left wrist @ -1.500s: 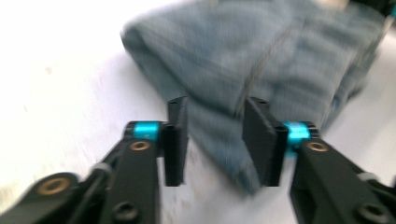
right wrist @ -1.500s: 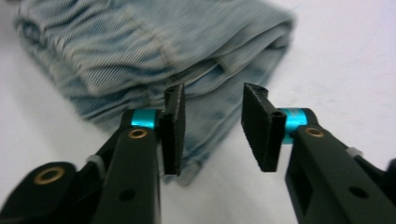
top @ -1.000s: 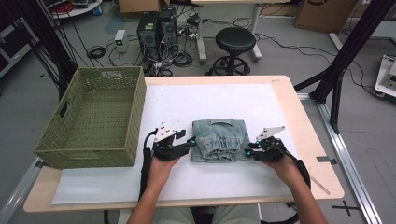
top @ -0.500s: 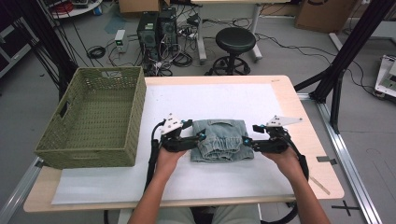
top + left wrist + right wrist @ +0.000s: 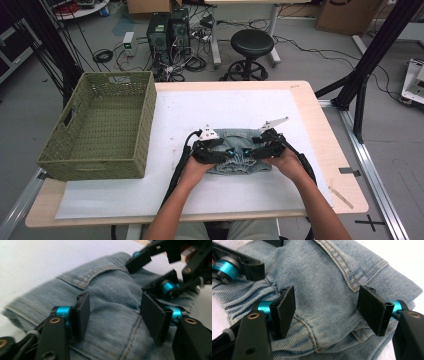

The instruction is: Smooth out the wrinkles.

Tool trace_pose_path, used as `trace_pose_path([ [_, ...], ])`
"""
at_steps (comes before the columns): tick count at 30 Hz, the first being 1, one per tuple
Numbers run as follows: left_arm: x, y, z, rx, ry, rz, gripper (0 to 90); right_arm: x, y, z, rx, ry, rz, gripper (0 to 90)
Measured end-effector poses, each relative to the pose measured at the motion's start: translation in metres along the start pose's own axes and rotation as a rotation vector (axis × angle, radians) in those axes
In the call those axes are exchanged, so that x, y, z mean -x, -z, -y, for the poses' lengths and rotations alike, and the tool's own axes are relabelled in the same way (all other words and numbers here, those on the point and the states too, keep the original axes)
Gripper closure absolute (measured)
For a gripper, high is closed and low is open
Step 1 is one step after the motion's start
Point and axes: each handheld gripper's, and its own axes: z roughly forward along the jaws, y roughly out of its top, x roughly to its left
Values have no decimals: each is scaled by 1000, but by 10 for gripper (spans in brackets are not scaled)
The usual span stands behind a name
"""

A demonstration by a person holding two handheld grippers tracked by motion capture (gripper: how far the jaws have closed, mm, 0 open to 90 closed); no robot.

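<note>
The folded denim jeans (image 5: pixel 239 152) lie on the white sheet (image 5: pixel 165 125) just below the middle of the high view, well right of the green wicker basket (image 5: pixel 102 125). My left gripper (image 5: pixel 225 155) hovers over their left half, my right gripper (image 5: pixel 250 151) over their right, tips nearly meeting at the centre. Both sets of jaws have just been narrowing, yet stand spread, denim showing between my pads (image 5: pixel 83 312), which pinch nothing. My right fingers (image 5: pixel 285 310) likewise straddle a seam without clamping.
</note>
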Motion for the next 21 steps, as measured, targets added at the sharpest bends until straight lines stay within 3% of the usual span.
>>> trace_pose_path([
  [5, 4, 2, 6, 9, 11, 28, 454, -6, 7, 4, -23, 5, -22, 316],
  [8, 5, 7, 5, 19, -4, 29, 453, -8, 14, 5, -21, 21, -42, 315],
  [11, 5, 15, -2, 97, -19, -23, 440, -10, 26, 2, 41, 29, -42, 317],
  [12, 3, 18, -3, 129, -8, -36, 418, -12, 29, 2, 81, 35, -30, 315],
  [14, -1, 19, -5, 156, 9, -51, 413, -16, 30, 0, 99, 51, -11, 315],
  [17, -5, 10, 1, 61, 28, -42, 416, -19, 20, 1, 42, 65, -19, 323],
  [19, -3, 9, 4, 54, 25, -32, 433, -22, 13, 3, -7, 76, -25, 330],
  [21, 0, 9, 5, 44, 15, -23, 466, -21, 14, 6, -15, 71, -36, 330],
])
